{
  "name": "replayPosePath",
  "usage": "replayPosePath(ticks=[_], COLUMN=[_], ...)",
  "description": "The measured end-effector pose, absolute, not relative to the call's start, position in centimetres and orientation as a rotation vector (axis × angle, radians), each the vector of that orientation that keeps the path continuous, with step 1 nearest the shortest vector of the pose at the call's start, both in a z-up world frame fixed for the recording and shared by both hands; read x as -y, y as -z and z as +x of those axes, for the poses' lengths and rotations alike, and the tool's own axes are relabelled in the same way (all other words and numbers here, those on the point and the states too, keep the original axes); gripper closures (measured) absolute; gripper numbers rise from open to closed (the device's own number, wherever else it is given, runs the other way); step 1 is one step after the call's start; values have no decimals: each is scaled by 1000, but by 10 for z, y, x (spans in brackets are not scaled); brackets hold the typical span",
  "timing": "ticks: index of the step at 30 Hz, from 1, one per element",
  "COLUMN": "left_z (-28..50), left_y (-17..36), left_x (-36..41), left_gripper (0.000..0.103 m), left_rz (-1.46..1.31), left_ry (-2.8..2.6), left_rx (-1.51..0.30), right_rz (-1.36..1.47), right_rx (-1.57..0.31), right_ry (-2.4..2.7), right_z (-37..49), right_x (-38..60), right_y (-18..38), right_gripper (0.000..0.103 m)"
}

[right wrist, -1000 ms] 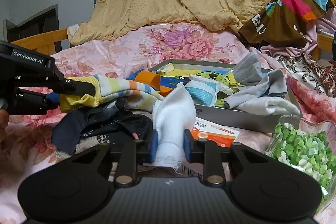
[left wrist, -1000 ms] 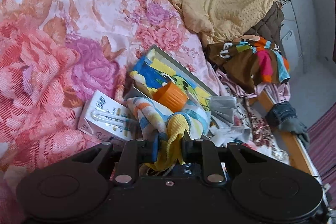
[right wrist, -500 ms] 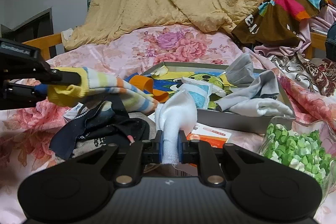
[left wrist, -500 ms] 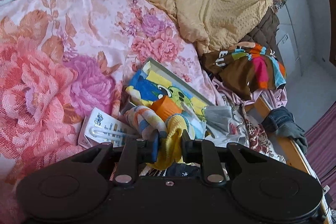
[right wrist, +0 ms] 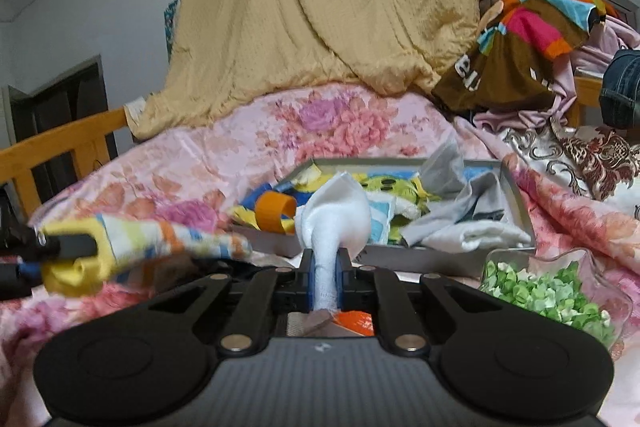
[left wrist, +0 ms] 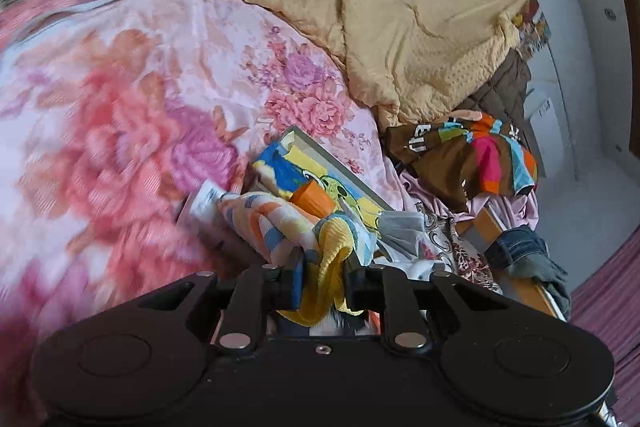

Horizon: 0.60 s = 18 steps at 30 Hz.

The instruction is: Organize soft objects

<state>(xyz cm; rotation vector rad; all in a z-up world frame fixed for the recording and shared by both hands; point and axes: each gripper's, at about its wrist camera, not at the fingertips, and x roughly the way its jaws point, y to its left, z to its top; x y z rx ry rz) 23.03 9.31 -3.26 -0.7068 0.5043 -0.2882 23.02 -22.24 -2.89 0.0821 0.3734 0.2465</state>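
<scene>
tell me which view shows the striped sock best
The right wrist view. There the striped sock stretches out sideways, its yellow cuff pinched in the left gripper, though slightly blurred. In the left wrist view the sock is bunched just beyond the fingers, foreshortened, with its cuff partly hidden between them.

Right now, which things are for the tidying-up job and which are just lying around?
For the job:
striped sock, pinched in the left gripper
white sock, pinched in the right gripper
grey tray

Just lying about:
yellow blanket
glass bowl of green bits
brown top
</scene>
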Motion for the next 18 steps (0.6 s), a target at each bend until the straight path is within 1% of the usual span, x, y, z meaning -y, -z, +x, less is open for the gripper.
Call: replayPosePath(ticks=[6,13,18], left_z=[208,186,184], left_y=[25,-4,-23], left_x=[-87,-70,-61], left_gripper=[83,83,83], left_rz=[-728,-705,-703], left_ry=[287,296,300], left_rx=[-523,-496,-502], right_rz=[113,153,197], right_rx=[-329,-270,-256], right_ry=[-265,-286,-294], right_z=[211,194,193], right_x=[230,239,244], right_y=[12,-7,-13], right_gripper=[92,92,92])
